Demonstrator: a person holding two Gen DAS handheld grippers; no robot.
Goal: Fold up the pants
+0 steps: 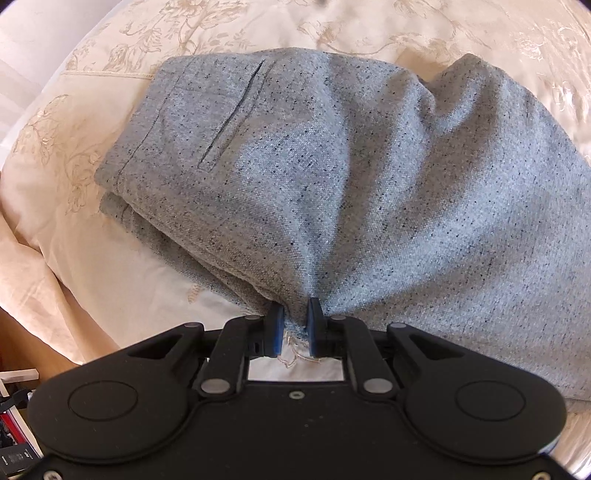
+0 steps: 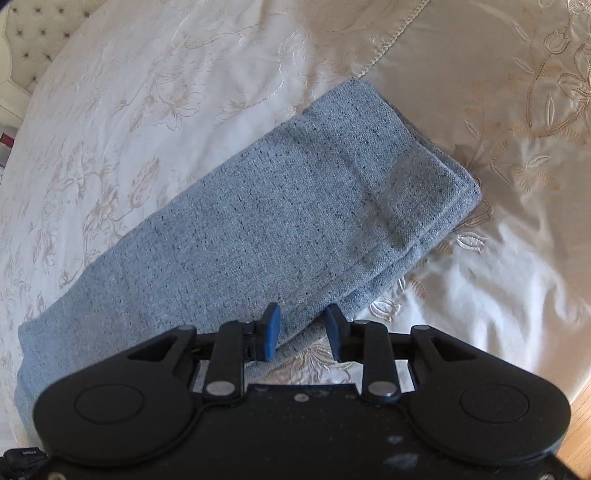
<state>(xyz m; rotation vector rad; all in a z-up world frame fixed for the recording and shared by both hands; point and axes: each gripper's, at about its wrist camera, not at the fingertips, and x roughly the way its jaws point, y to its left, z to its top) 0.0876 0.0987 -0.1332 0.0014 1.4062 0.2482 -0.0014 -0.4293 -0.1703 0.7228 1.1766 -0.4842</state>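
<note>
The grey-blue speckled pants [image 1: 332,166] lie on a cream embroidered bedspread [image 1: 74,229], folded, with the waistband and a pocket slit at the upper left. My left gripper [image 1: 296,306] is shut on a bunched pinch of the pants' near edge, and the cloth puckers toward its blue pads. In the right wrist view the folded leg end of the pants [image 2: 277,214] runs diagonally, its hems stacked at the upper right. My right gripper [image 2: 303,314] hovers over the leg's near edge with its jaws apart. The pads do not press the cloth.
The bedspread [image 2: 147,92] fills most of both views. A tufted headboard [image 2: 33,33] shows at the upper left and wooden floor [image 2: 580,424] past the bed's edge at the lower right. Books and dark items [image 1: 14,424] sit beyond the bed's lower left edge.
</note>
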